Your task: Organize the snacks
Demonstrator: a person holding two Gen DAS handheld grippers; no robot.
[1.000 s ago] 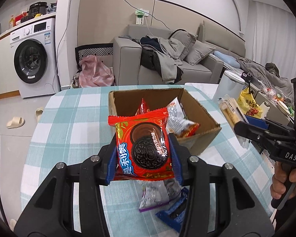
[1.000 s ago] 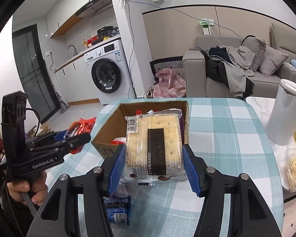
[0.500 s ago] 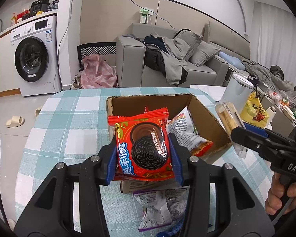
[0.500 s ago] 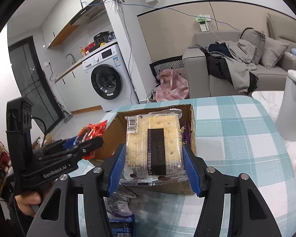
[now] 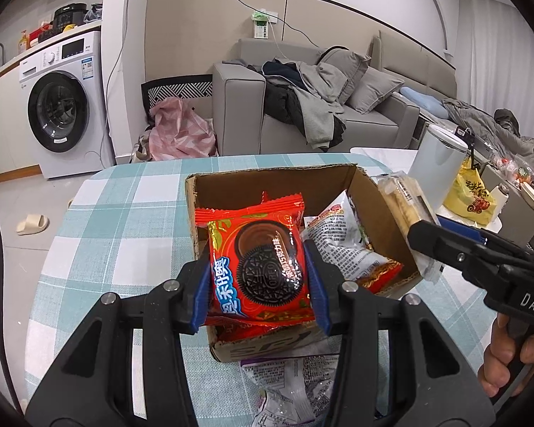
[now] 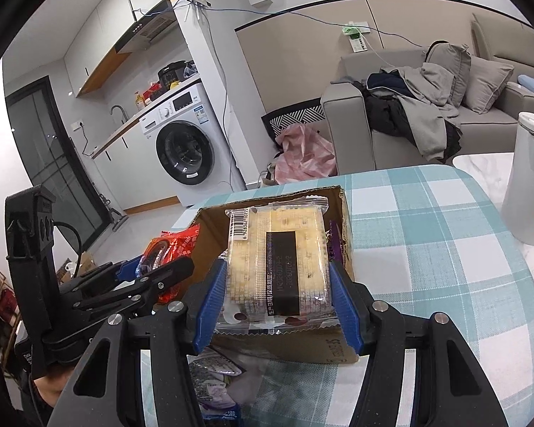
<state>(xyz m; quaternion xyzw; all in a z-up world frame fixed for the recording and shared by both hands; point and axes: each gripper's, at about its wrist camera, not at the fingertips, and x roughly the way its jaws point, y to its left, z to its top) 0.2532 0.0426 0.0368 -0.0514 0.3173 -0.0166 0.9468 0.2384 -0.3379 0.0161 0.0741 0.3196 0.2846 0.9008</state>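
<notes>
Clamping a red cookie packet (image 5: 258, 267) between its blue pads, the left gripper (image 5: 259, 283) holds it upright over the near edge of the cardboard box (image 5: 384, 213), which sits on the table with a checked cloth (image 5: 124, 213) and already has a white and red snack bag (image 5: 345, 245) inside. To its right, the right gripper (image 6: 277, 300) grips a clear pack of pale crackers (image 6: 277, 259) by its two sides, above the near wall of the same box, while crumpled wrappers (image 5: 288, 388) lie on the cloth just in front of the box
</notes>
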